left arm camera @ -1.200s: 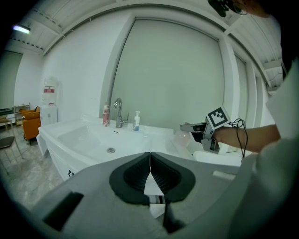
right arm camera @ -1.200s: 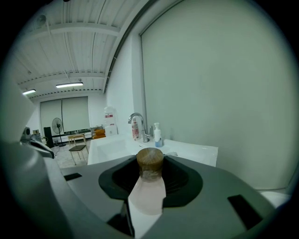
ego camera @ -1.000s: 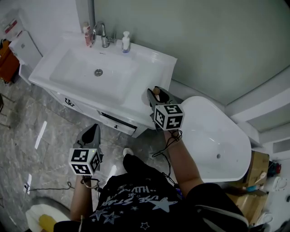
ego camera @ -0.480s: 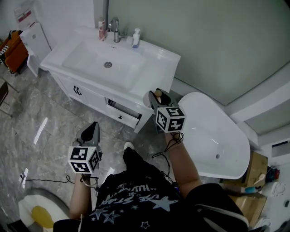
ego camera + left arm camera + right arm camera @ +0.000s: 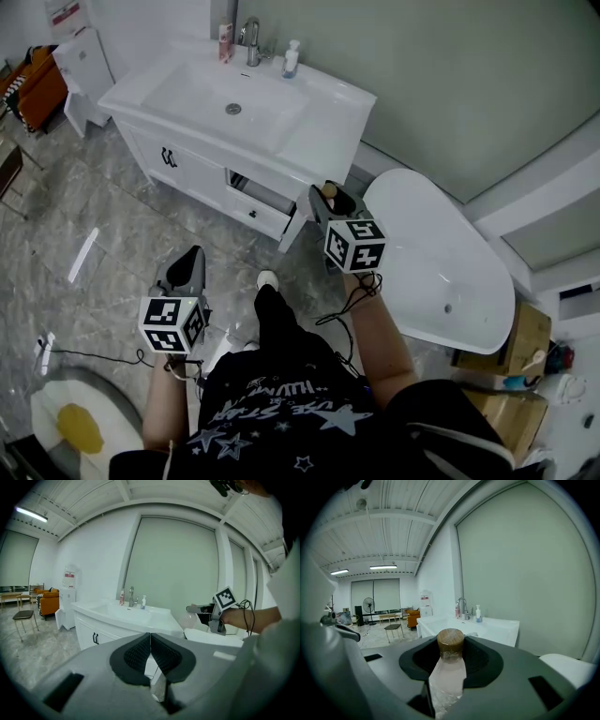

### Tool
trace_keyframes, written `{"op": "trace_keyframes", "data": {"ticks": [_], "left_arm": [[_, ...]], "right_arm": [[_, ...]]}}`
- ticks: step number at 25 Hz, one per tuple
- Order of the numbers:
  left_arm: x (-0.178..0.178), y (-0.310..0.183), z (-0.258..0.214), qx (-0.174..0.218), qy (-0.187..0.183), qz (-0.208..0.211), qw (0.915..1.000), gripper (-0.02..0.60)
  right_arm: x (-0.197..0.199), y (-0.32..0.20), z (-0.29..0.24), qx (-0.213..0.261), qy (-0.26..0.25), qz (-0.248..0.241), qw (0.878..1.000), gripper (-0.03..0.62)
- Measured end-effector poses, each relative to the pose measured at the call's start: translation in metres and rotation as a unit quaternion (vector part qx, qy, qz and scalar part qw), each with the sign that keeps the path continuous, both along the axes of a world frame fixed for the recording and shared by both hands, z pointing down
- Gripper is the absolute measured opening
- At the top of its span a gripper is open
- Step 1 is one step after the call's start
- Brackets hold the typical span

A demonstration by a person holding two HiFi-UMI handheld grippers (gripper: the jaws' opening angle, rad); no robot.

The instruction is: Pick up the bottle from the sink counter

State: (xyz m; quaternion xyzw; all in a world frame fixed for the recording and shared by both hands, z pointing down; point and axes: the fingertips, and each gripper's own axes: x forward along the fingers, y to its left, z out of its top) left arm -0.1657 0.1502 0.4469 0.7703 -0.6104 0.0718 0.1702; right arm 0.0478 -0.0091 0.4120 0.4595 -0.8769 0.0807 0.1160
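My right gripper point(image 5: 327, 198) point(image 5: 450, 660) is shut on a clear pinkish bottle point(image 5: 448, 674) with a brown wooden cap point(image 5: 326, 190). It holds the bottle in the air between the white sink counter point(image 5: 323, 117) and the bathtub point(image 5: 431, 272), off the counter. In the left gripper view the held bottle point(image 5: 188, 620) shows at the right. My left gripper point(image 5: 187, 270) point(image 5: 150, 652) hangs low over the floor, shut with nothing between its pads.
On the counter by the tap point(image 5: 251, 42) stand a pink tube point(image 5: 226, 43) and a small white pump bottle point(image 5: 292, 59). A drawer point(image 5: 267, 202) under the counter stands open. An orange seat point(image 5: 37, 84) is at the far left. A cardboard box point(image 5: 525, 347) sits right of the tub.
The view has drawn back from the sink, which now lies farther up in the head view. My right gripper still holds the bottle; the left gripper stays low and shut.
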Motion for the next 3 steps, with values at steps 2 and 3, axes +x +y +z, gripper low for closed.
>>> {"op": "trace_keyframes", "data": {"ticks": [2, 3], "left_arm": [[0.001, 0.014, 0.002, -0.001, 0.003, -0.001, 1.0, 0.02], [0.001, 0.021, 0.003, -0.002, 0.004, -0.001, 1.0, 0.02]], "right_arm": [[0.0, 0.014, 0.004, -0.001, 0.002, -0.003, 1.0, 0.137], [-0.001, 0.021, 0.007, -0.002, 0.002, -0.004, 1.0, 0.138]]}}
